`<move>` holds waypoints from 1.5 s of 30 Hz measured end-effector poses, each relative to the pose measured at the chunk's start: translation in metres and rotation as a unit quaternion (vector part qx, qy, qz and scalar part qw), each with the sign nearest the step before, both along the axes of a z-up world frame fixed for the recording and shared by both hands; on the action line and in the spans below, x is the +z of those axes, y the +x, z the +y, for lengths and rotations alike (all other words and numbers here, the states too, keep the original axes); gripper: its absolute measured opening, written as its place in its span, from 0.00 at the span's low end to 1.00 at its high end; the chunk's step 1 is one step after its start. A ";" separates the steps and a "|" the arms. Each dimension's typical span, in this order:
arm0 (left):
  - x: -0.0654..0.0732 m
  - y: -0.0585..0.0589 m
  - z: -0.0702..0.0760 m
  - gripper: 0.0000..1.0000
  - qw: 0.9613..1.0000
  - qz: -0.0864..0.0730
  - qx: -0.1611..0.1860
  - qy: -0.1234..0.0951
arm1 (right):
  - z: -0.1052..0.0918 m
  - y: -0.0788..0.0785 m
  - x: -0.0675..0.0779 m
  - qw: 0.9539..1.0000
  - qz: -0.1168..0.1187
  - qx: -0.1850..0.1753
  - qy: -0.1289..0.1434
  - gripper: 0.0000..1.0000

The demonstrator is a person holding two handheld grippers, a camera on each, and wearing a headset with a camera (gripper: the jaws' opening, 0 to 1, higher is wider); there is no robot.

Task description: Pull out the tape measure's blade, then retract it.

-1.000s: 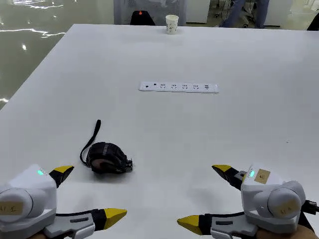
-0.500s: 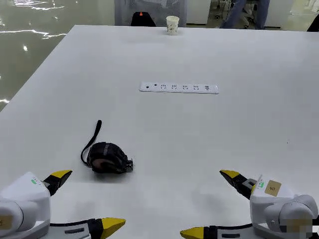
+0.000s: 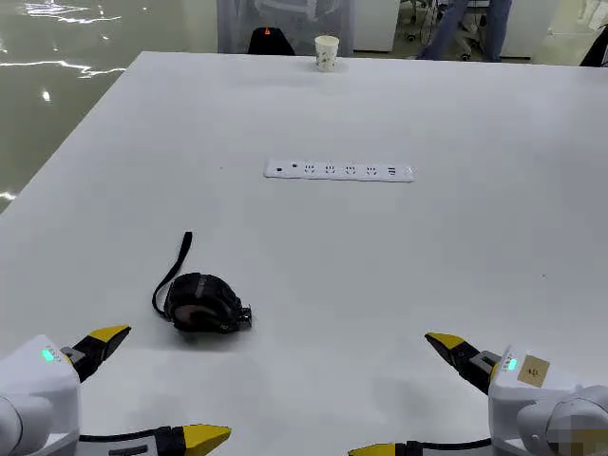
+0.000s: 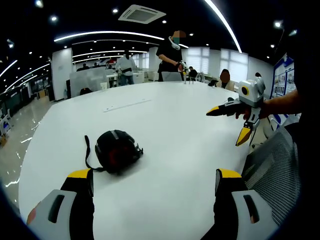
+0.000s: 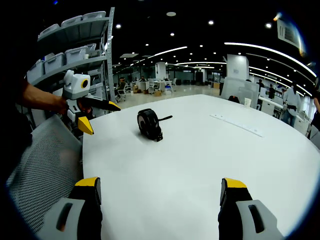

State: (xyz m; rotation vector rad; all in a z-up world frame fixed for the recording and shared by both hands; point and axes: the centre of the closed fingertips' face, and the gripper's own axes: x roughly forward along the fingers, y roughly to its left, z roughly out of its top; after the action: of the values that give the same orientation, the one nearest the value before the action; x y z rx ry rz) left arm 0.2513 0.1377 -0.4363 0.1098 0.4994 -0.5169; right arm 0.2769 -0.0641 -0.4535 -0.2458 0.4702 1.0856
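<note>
As tools [image 3: 157, 386] [image 3: 408, 394] gape, tape measure [image 3: 201, 304] lies — lettering blurred.

No text can be read with certainty. A small tan sticker [image 3: 534, 370] on the right gripper [image 3: 403, 395], lower right of the head view, carries a mark too small to read. The wall posters [image 4: 290, 75] at the right of the left gripper view and the sign [image 5: 287, 31] at the upper right of the right gripper view are blurred.

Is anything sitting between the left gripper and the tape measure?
Nothing visible: bare table lies between the open left gripper and the tape measure. The power strip sits farther back, out of the path.
</note>
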 end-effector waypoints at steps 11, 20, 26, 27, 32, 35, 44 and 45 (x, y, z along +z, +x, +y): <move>0.000 -0.006 -0.001 0.99 1.000 0.003 0.002 -0.005 | -0.003 -0.002 0.003 1.000 0.000 -0.002 0.002 0.99; 0.003 -0.005 -0.001 0.99 1.000 0.006 0.002 -0.003 | -0.006 -0.002 0.008 1.000 0.003 -0.008 0.010 0.99; 0.004 -0.005 -0.002 0.99 1.000 0.009 0.001 -0.002 | -0.006 -0.001 0.011 1.000 0.005 -0.010 0.015 0.99; 0.004 -0.005 -0.002 0.98 1.000 0.009 0.001 -0.002 | -0.005 -0.001 0.011 1.000 0.004 -0.010 0.015 0.99; 0.004 -0.004 0.000 0.98 1.000 0.011 0.002 -0.007 | -0.006 0.000 0.012 1.000 0.004 -0.011 0.015 0.99; 0.004 -0.003 0.001 0.97 1.000 0.012 0.003 -0.010 | -0.006 0.000 0.012 1.000 0.004 -0.011 0.015 0.99; 0.007 -0.002 0.002 0.99 1.000 0.012 0.005 -0.022 | -0.007 0.001 0.013 1.000 0.003 -0.012 0.015 0.99; 0.007 -0.002 0.003 0.99 1.000 0.012 0.004 -0.022 | -0.007 0.000 0.013 1.000 0.003 -0.012 0.015 0.99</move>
State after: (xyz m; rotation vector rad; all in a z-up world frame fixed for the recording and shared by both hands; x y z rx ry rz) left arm 0.2490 0.1402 -0.4296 0.0590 0.5110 -0.5208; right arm 0.2771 -0.0711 -0.4400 -0.2094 0.4604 1.0701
